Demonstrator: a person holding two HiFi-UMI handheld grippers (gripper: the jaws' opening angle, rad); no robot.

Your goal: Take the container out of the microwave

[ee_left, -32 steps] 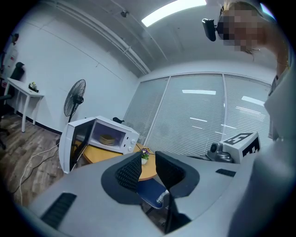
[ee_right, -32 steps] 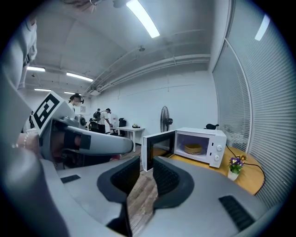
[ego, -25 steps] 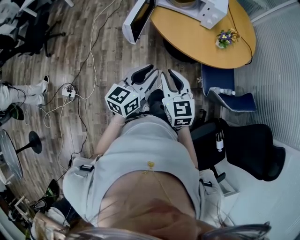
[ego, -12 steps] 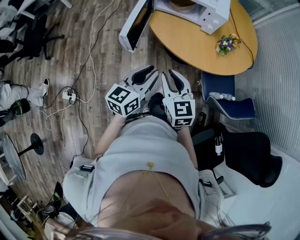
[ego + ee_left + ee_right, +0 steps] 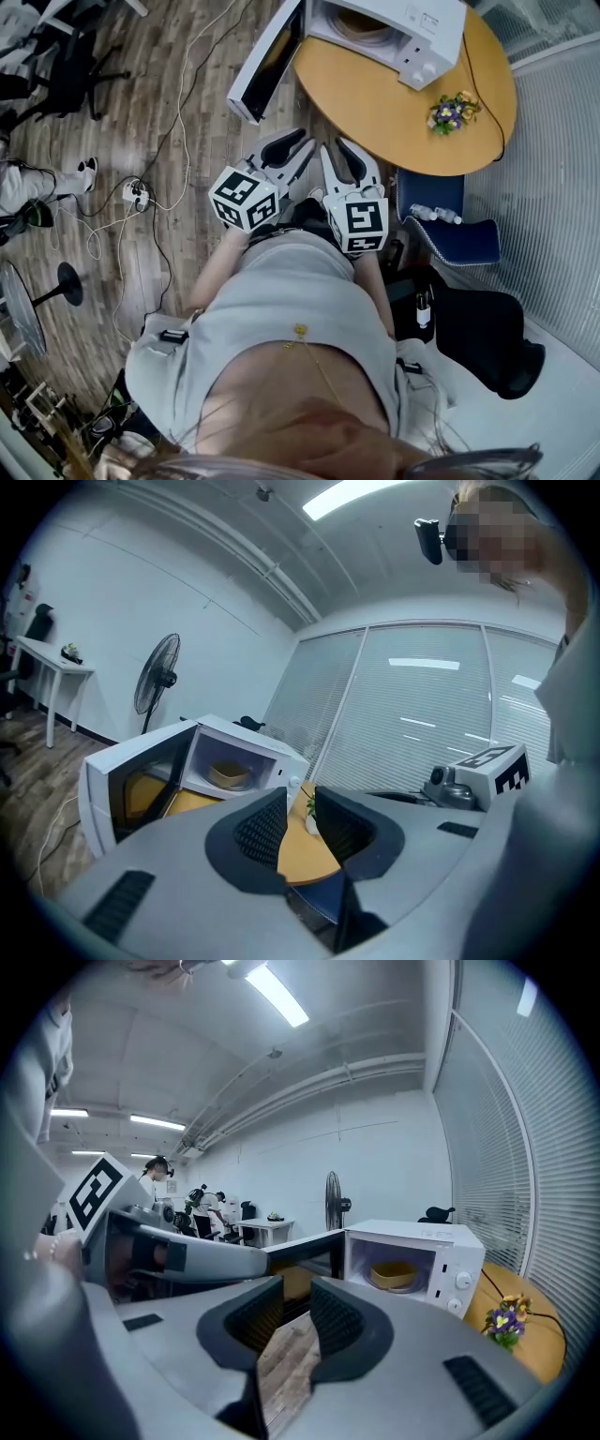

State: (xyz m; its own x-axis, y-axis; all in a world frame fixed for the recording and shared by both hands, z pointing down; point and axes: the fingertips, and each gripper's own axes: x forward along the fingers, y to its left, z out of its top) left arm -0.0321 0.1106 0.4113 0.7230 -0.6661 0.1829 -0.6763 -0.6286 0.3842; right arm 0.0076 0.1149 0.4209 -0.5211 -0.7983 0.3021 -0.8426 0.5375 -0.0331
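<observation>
Container in microwave on table (flowers just to its right)

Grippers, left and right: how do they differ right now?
The left gripper slants toward the right gripper, which points almost straight ahead. The table shows between the left gripper's jaws, the floor between the right gripper's. Both are open by a narrow gap, empty, and short of the microwave.
</observation>
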